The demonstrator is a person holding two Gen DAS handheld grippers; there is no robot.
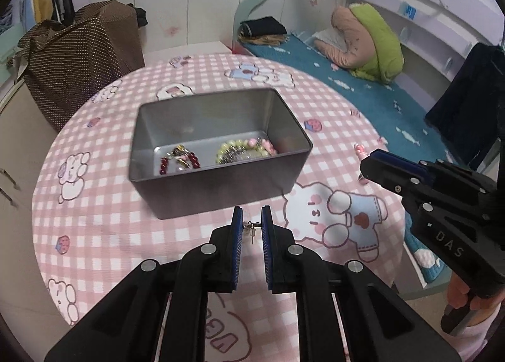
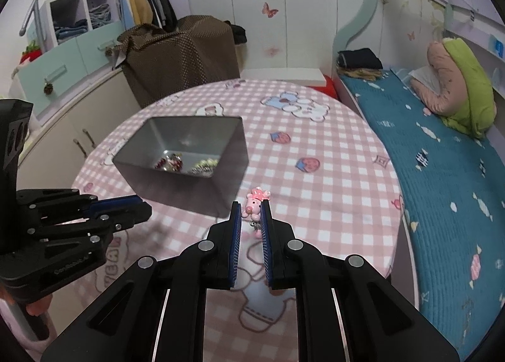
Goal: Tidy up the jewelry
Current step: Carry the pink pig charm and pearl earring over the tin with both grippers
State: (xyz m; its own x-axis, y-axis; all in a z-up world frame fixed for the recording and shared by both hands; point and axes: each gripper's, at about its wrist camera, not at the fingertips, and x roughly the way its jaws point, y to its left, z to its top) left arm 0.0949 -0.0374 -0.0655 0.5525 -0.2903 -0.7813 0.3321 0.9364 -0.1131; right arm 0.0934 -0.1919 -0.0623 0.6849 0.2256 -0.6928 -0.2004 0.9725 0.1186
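A grey metal tin stands on the round table with a red bead bracelet and a pale green and pink bead bracelet inside. My left gripper is shut on a small silver earring, held above the cloth just in front of the tin. My right gripper is shut on a pink pig charm, whose head sticks up past the fingertips, to the right of the tin. In the other hand's view each gripper shows from the side: right gripper, left gripper.
The table wears a pink checked cloth with cartoon bears. A bed with a teal cover runs along the right. A brown dotted bag and cupboards stand beyond the table at left. A hand holds the right gripper's handle.
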